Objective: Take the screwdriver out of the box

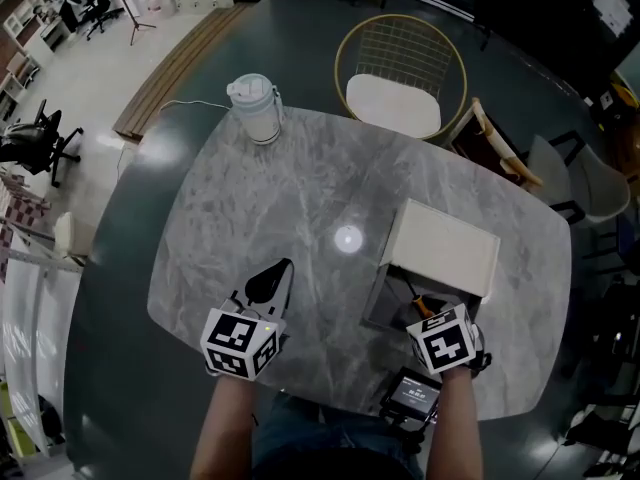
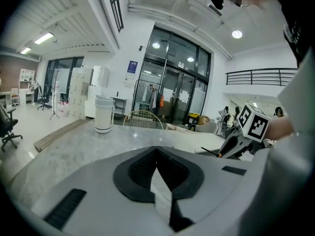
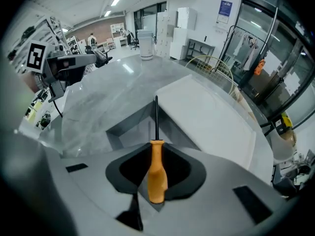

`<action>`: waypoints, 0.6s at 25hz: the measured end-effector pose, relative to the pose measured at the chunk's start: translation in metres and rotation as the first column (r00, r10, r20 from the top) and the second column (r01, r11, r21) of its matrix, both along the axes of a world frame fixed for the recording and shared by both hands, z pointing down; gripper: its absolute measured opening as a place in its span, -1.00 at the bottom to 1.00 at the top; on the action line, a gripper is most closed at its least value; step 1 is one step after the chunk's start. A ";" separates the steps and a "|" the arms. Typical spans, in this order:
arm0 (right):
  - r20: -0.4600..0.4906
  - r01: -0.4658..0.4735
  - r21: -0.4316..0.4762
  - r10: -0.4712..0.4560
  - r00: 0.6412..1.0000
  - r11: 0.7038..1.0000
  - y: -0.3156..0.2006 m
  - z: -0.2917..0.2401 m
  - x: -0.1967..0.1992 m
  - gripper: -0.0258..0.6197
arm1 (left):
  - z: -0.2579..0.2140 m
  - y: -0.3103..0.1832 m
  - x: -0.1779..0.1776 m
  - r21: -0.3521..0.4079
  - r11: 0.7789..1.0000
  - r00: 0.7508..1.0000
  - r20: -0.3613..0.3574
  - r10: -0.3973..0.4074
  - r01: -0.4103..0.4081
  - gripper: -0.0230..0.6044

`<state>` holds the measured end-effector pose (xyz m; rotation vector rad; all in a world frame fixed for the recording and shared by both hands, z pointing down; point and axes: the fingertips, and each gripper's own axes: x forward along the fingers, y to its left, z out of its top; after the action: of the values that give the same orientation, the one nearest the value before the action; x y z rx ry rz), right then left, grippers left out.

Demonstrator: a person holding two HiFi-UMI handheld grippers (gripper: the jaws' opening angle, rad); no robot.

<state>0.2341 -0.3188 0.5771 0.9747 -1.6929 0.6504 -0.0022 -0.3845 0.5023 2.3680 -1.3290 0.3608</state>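
The screwdriver (image 3: 157, 173) has an orange handle and a thin dark shaft. My right gripper (image 3: 156, 149) is shut on the handle, with the shaft pointing steeply down over the open grey box (image 3: 129, 126). In the head view the right gripper (image 1: 432, 321) hangs above the box's near end (image 1: 383, 299), and a bit of the orange handle (image 1: 420, 306) shows. The box's white lid (image 1: 445, 246) stands open behind it. My left gripper (image 1: 284, 266) hovers over the table to the left, its jaws shut with nothing between them (image 2: 156, 148).
The grey marble table (image 1: 300, 198) carries a white lidded jug (image 1: 255, 108) at its far left. A wire chair with a white cushion (image 1: 398, 73) stands behind the table. A small dark device (image 1: 410, 396) sits at the near edge by my right arm.
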 end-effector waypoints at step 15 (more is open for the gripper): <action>0.026 -0.031 0.218 0.026 0.999 0.976 -0.030 -0.080 -0.001 -0.65 | -0.084 -0.020 -0.006 0.195 0.981 0.999 -0.049 0.008 0.002 -0.89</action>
<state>0.2330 -0.3491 0.4973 1.1514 -1.8009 0.5031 -0.0084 -0.4047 0.4179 2.5205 -1.3954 0.1779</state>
